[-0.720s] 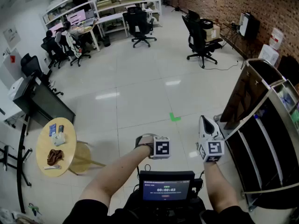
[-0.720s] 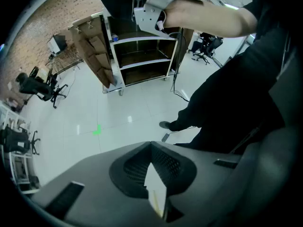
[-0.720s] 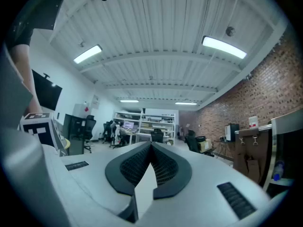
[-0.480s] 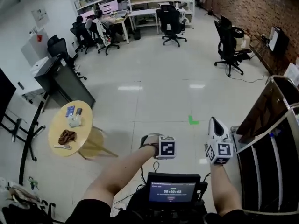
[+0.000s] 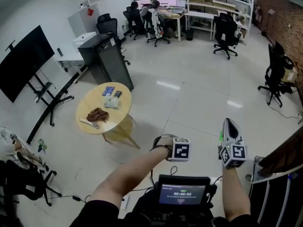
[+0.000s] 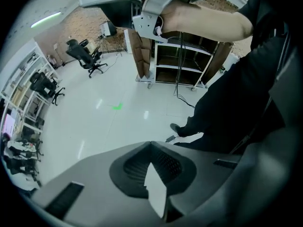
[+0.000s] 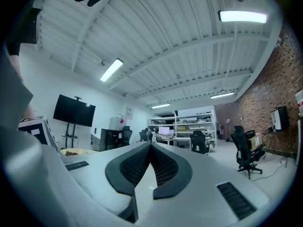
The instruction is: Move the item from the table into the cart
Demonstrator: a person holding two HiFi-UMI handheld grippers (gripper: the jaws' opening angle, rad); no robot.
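Head view swung left: table [image 5: 106,109] nearer centre; left gripper [image 6: 150,148], right gripper [image 7: 151,148] jaws closed, empty.

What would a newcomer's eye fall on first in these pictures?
The round yellow table, left of centre in the head view, stands alone on the pale floor with a brown item on it. Near the bottom edge, the left tool and the right tool are both shut and empty.

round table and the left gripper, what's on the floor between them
Nothing: in the head view only bare tiled floor lies between the round table and the left gripper.
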